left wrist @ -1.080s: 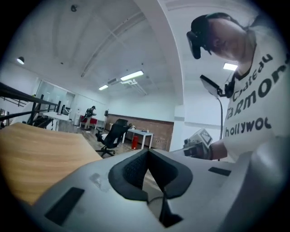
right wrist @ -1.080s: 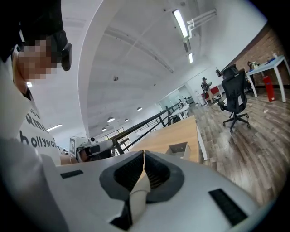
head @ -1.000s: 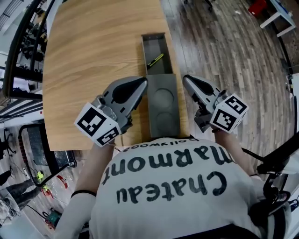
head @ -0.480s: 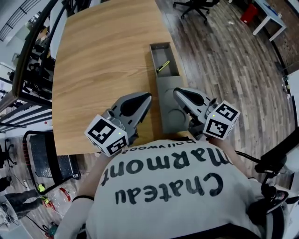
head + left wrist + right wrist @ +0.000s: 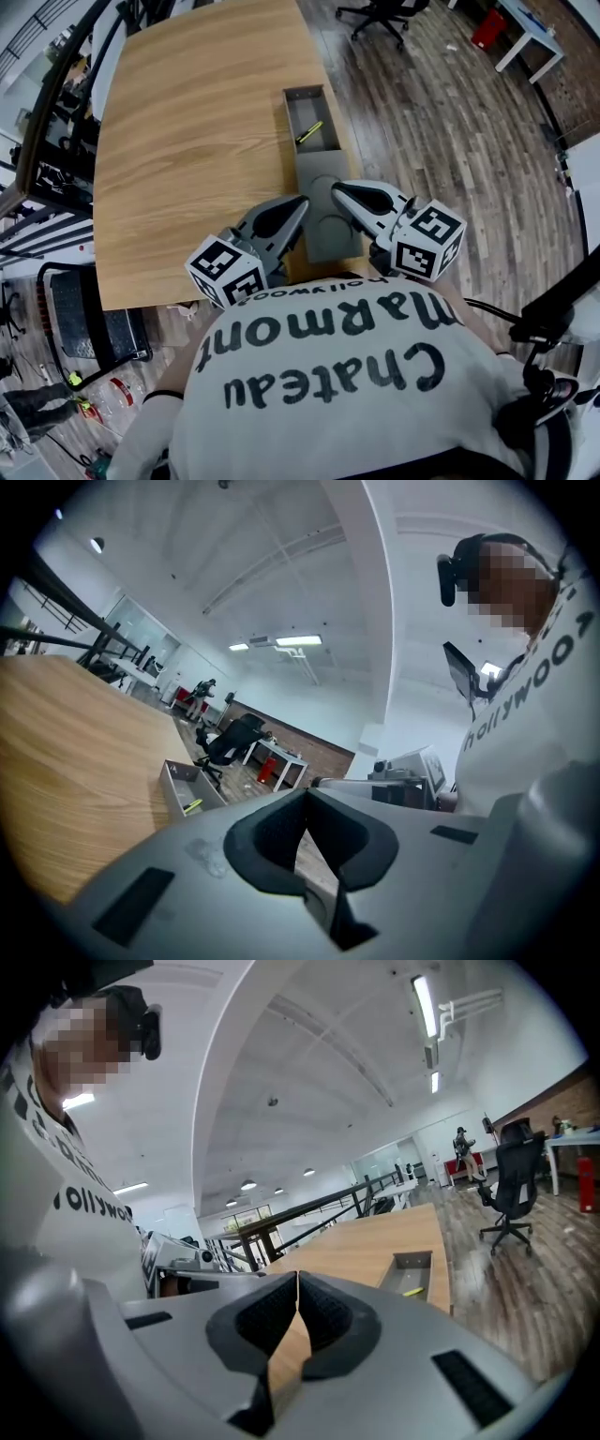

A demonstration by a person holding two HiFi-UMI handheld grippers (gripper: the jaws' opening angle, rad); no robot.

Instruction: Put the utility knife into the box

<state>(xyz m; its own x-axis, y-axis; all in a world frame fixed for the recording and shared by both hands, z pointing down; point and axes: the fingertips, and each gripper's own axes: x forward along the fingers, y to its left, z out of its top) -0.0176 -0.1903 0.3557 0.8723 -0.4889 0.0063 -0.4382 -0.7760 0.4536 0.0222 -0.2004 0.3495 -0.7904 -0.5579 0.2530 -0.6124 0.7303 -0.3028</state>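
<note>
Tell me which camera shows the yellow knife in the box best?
The head view: it looks down on the whole utility knife, aslant in the box. Both gripper views show only a distant yellow sliver.

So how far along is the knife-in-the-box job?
Done: the yellow utility knife lies inside the open grey box. In hand: nothing; left claw and right claw are both shut and empty, near the person's chest. Left: perhaps only the flat grey panel beside the box, if it is a lid.
</note>
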